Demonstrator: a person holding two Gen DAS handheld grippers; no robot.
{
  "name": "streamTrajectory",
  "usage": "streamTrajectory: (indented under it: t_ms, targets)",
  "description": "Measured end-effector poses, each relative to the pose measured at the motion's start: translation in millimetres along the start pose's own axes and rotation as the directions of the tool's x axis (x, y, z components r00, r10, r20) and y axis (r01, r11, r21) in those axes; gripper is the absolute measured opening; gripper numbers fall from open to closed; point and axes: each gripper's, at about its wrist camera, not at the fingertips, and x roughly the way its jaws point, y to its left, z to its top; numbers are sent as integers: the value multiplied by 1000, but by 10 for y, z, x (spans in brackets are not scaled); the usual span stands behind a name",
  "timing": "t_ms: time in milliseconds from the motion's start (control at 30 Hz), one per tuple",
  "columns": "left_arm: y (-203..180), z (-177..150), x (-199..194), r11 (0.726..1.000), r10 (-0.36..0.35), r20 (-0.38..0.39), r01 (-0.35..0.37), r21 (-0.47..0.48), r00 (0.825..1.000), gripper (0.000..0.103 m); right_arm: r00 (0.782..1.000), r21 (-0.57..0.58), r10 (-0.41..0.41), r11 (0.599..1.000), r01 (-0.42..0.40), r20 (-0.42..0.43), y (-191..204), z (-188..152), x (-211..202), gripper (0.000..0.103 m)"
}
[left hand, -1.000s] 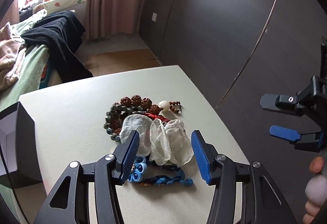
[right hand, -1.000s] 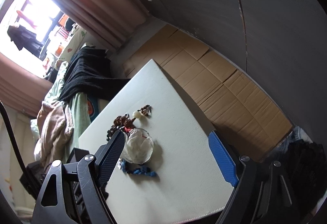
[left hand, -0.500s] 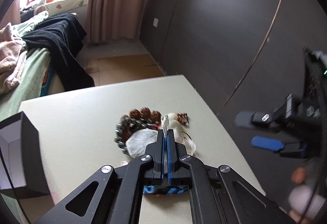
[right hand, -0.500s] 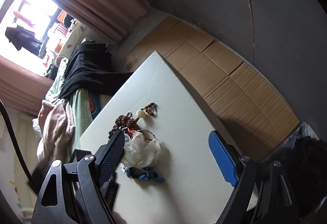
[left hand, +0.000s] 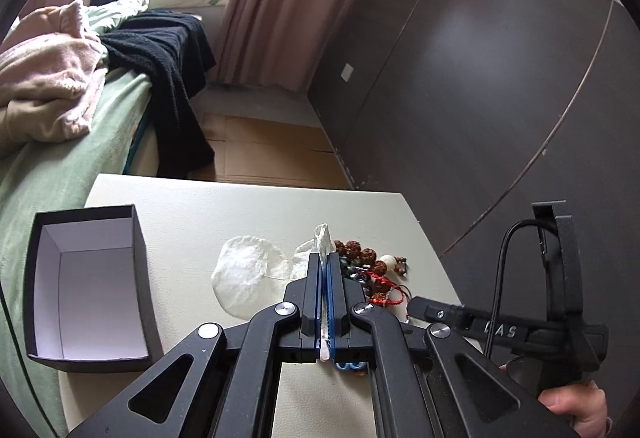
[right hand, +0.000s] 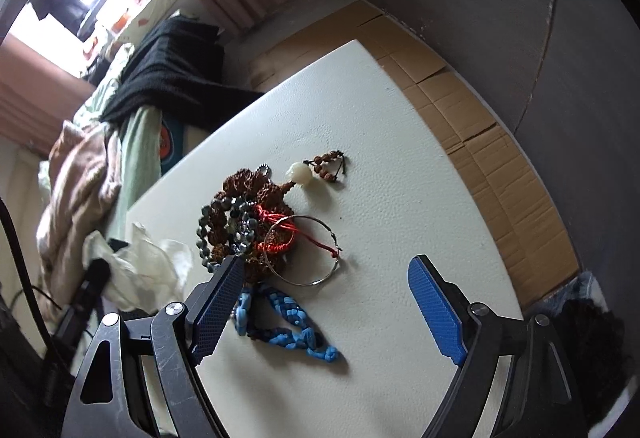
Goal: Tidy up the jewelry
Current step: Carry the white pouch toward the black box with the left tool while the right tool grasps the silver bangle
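My left gripper (left hand: 324, 258) is shut on a fold of a sheer white pouch (left hand: 244, 278), which trails to its left over the white table (left hand: 240, 206). The right wrist view shows that pouch (right hand: 140, 270) bunched at the left, clear of the pile. The jewelry pile lies just right of the left fingers: brown seed beads (right hand: 248, 190), grey beads (right hand: 224, 222), a red cord (right hand: 276, 234), a silver hoop (right hand: 316, 266), a white bead on small brown beads (right hand: 302, 174) and a blue braided bracelet (right hand: 288, 330). My right gripper (right hand: 326, 262) hovers open over the hoop and blue bracelet, holding nothing.
An open black box with a white inside (left hand: 92, 286) stands at the table's left. A bed with pink and black clothes (left hand: 120, 58) lies beyond the table. Cardboard (right hand: 480, 126) covers the floor by the dark wall. A hand (left hand: 572, 406) holds the right gripper's handle.
My left gripper shut on the white pouch and drew it left and up off the jewelry pile, uncovering the beads and hoop. My right gripper came down closer over the pile, still open.
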Motion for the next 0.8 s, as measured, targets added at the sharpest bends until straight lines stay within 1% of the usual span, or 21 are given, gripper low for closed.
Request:
streamTrajectory:
  t_ms: [100,300,367,567,667,733,767,800]
  targets:
    - [55,31,-9,1000,1,-2,-1,-11,1000,1,999,-95,-30,995,29,-14,96,9,74,86]
    - [178,41,-111,999,35,10,-35,-26,999,1,999,-197,-32,980,27,-24,198,6,116,86]
    - [220,51,-135,999,42,15,-41,-33,999,1,999,-232,-47,972,41,-21,250,-7,139,86]
    - [311,79,-193,997,55,24,-53,-53,998,1,992,-355,-123,929,105,-28,416,-105,268,86]
    - [337,77,-216,996,65,26,-63,-60,998,1,986,-393,-166,907,150,-6,449,-134,319,86]
    - [353,75,-251,996,75,34,-73,-61,997,1,986,-403,-164,902,154,11,463,-129,326,85]
    - [354,73,-273,995,76,41,-73,-61,996,1,989,-407,-150,903,138,4,466,-124,329,78]
    - [346,64,-300,995,76,48,-73,-61,996,1,991,-407,-128,907,108,-23,456,-122,338,59]
